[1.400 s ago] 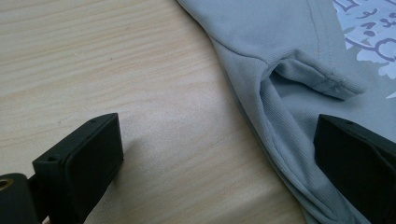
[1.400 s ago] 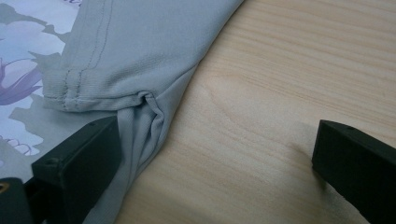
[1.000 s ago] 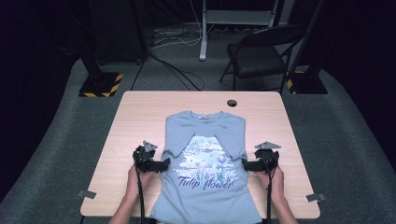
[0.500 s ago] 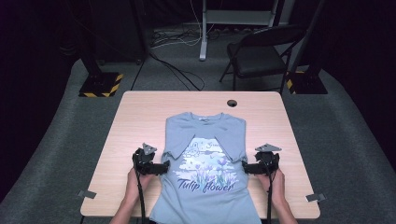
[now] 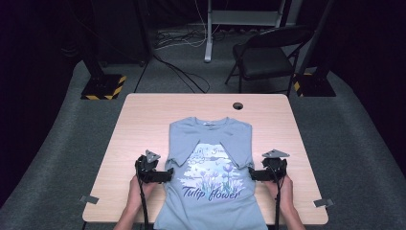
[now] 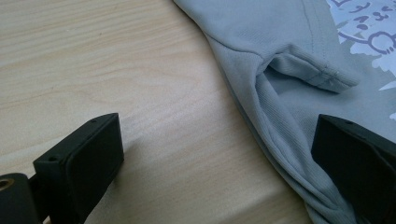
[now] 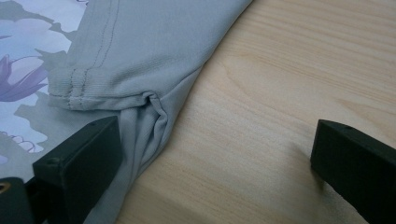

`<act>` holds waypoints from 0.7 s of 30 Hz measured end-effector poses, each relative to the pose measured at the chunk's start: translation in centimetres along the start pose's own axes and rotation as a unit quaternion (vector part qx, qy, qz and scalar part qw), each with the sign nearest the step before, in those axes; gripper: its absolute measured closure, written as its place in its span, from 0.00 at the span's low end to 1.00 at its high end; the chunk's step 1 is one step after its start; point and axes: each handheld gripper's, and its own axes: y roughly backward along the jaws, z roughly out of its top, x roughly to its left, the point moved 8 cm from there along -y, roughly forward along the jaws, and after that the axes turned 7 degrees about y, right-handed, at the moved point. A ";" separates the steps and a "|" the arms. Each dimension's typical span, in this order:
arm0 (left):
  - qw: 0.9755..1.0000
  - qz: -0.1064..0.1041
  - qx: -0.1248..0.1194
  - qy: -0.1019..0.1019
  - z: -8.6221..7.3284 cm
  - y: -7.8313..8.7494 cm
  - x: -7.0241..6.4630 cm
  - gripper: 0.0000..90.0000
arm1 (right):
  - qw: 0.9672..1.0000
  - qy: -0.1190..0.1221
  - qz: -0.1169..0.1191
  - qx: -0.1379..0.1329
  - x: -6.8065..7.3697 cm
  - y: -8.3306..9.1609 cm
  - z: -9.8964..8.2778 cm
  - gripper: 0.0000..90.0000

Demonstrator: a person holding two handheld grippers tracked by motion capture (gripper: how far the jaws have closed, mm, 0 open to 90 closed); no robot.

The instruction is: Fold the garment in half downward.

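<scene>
The light-blue T-shirt [image 5: 210, 163] lies flat on the wooden table [image 5: 143, 120], sleeves folded inward — the left gripper [image 5: 165, 176] and right gripper [image 5: 253, 174] sit at its side edges, jaws spread wide, gripping nothing.

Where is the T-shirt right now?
In the high view the T-shirt lies flat mid-table, hem off the near edge, between the left claw and right claw.

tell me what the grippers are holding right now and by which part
Nothing is held. Both the left gripper and right gripper are open, each straddling a side edge of the t-shirt.
</scene>
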 end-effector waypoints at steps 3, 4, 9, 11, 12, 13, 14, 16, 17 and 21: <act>1.000 0.000 0.001 -0.001 -0.1 0.1 0.0 0.02 | 1.000 0.001 0.000 0.000 0.0 0.1 0.0 0.01; 1.000 0.000 0.002 -0.003 -0.2 0.2 0.0 0.02 | 1.000 0.001 0.000 0.000 0.0 0.1 -0.1 0.01; 1.000 0.000 0.002 -0.003 -0.4 0.4 -0.1 0.02 | 1.000 0.001 0.002 0.000 0.2 0.3 -0.3 0.01; 1.000 0.000 0.002 -0.002 -0.5 0.5 -0.2 0.02 | 1.000 0.002 0.002 0.000 0.2 0.4 -0.4 0.01; 1.000 0.000 0.002 -0.002 -0.6 0.5 -0.2 0.02 | 1.000 0.002 0.002 0.000 0.3 0.5 -0.5 0.01; 1.000 0.000 0.002 -0.003 -0.6 0.6 -0.2 0.02 | 1.000 0.002 0.003 0.001 0.3 0.6 -0.5 0.01; 1.000 -0.001 0.002 -0.003 -0.6 0.6 -0.2 0.02 | 1.000 0.003 0.003 0.001 0.3 0.6 -0.6 0.01; 1.000 -0.001 0.001 -0.004 -0.7 0.7 -0.3 0.02 | 1.000 0.003 0.003 0.001 0.4 0.7 -0.7 0.01; 1.000 -0.002 0.001 -0.004 -0.8 0.7 -0.3 0.02 | 1.000 0.004 0.003 0.001 0.4 0.8 -0.7 0.01; 1.000 -0.002 0.000 -0.003 -0.9 0.8 -0.4 0.02 | 1.000 0.004 0.004 0.001 0.5 0.9 -0.9 0.01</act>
